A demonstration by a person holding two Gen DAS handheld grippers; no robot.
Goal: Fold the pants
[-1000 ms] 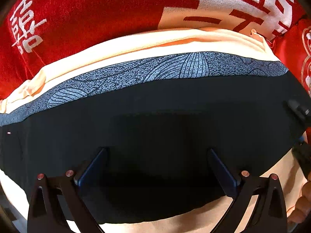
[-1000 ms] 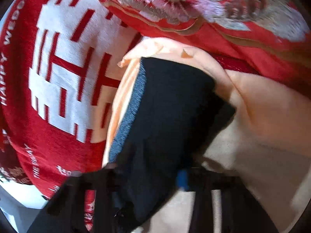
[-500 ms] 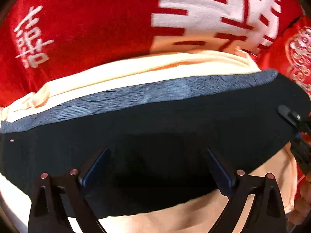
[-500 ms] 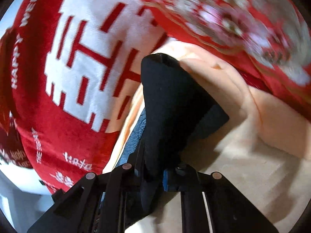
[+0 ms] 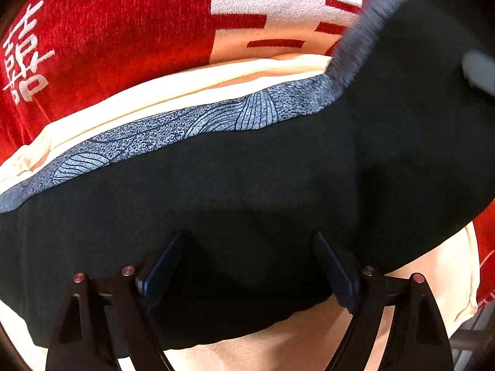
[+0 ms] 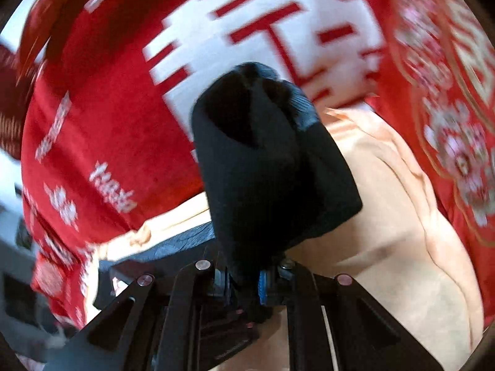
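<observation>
The right claw point(image 6: 244, 281) is clamped on one end of the black pants point(image 6: 263, 167), lifting that end up, probably to carry it across for a fold. The left claw point(image 5: 247, 266) rests with its fingers spread wide apart on the flat part of the pants point(image 5: 216, 185), likely pinning them. A grey patterned band point(image 5: 173, 130) edges the pants. They lie on a peach cloth point(image 5: 191, 83), spread over a red blanket point(image 5: 108, 31) with white characters. Little of the room shows.
</observation>
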